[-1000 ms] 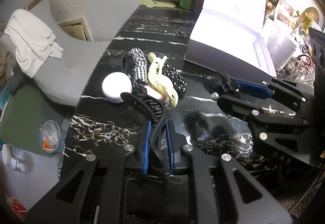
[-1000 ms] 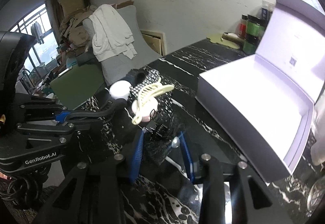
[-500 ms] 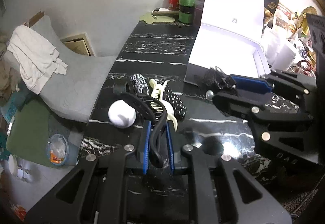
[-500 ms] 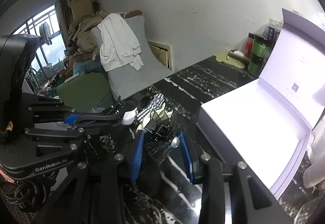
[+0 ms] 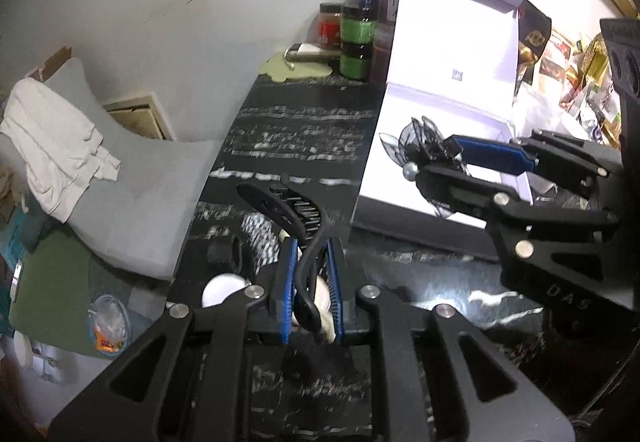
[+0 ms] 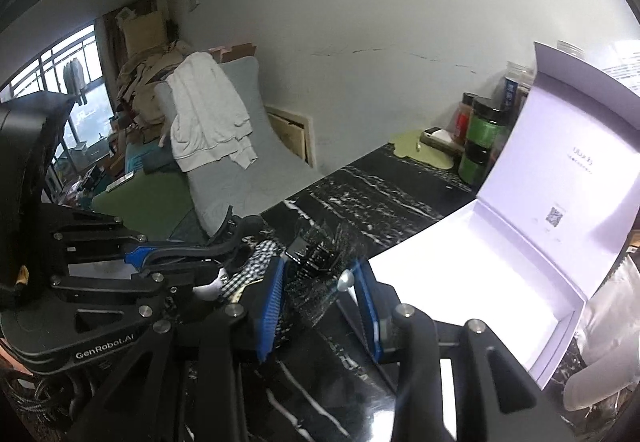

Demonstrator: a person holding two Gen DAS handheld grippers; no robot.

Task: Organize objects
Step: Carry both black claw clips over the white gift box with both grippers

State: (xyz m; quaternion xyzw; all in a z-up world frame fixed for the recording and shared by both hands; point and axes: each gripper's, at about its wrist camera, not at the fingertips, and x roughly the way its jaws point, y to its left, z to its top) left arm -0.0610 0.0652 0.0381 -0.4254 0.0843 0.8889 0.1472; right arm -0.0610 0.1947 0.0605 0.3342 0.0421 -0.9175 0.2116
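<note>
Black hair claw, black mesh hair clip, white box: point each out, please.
black hair claw [image 5: 288, 203], left wrist view, on its toothed curved arm.
black mesh hair clip [image 5: 424, 145], left wrist view, on its dark centre.
white box [image 6: 460, 282], right wrist view, on its bare inner floor.

Behind the left claw [image 5: 311, 274], the heap of hair things on the counter [image 5: 304, 129] was mostly hidden: only slivers of a checked scrunchie [image 5: 258, 238] and a white round thing [image 5: 222, 288] showed past its fingers. The lower end of the black hair clip [image 5: 294, 215] it pinched was lost between the pads. The gauzy black bow clip [image 6: 320, 262] in the right claw [image 6: 318, 298] was smeared by blur. The print inside the lid of the white box [image 6: 460, 282] beyond that claw was too small to read, and the box's right side ran off the picture's edge.
</note>
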